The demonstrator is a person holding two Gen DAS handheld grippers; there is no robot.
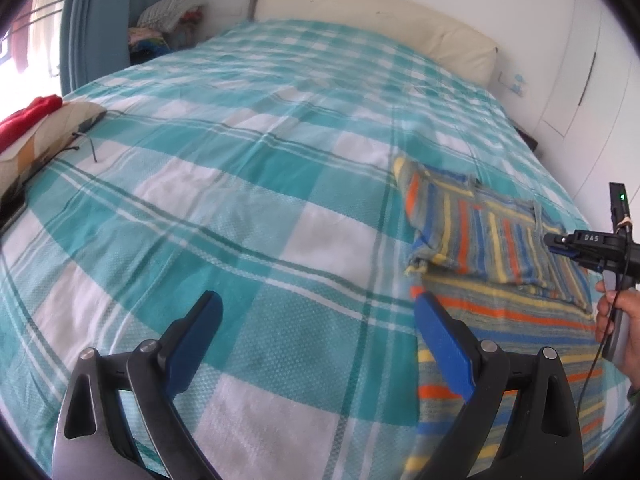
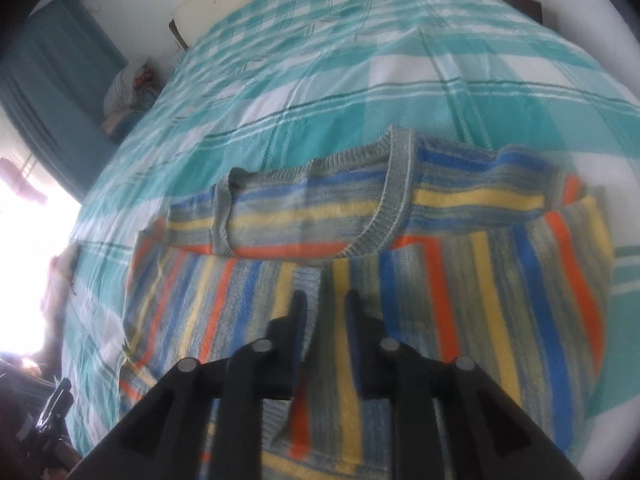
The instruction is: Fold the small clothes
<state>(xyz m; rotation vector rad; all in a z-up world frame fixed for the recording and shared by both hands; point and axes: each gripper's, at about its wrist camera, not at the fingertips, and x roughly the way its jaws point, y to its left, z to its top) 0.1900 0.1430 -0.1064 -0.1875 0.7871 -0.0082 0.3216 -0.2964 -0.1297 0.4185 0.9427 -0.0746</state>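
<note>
Striped knit sweater (image 2: 400, 280) in orange, yellow, blue and grey lies on the teal-checked bed (image 1: 240, 184), sleeves folded in. Your right tool (image 2: 325, 300), narrowed, appears to pinch a sleeve cuff; your left tool (image 1: 318, 316) hovers wide, empty. Next: draw the cuff inward.

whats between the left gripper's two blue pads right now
Only bare checked bedspread, seen in the left wrist view. The left gripper stands open over it, and the striped sweater lies off to one side, just past one pad, not between them.
</note>
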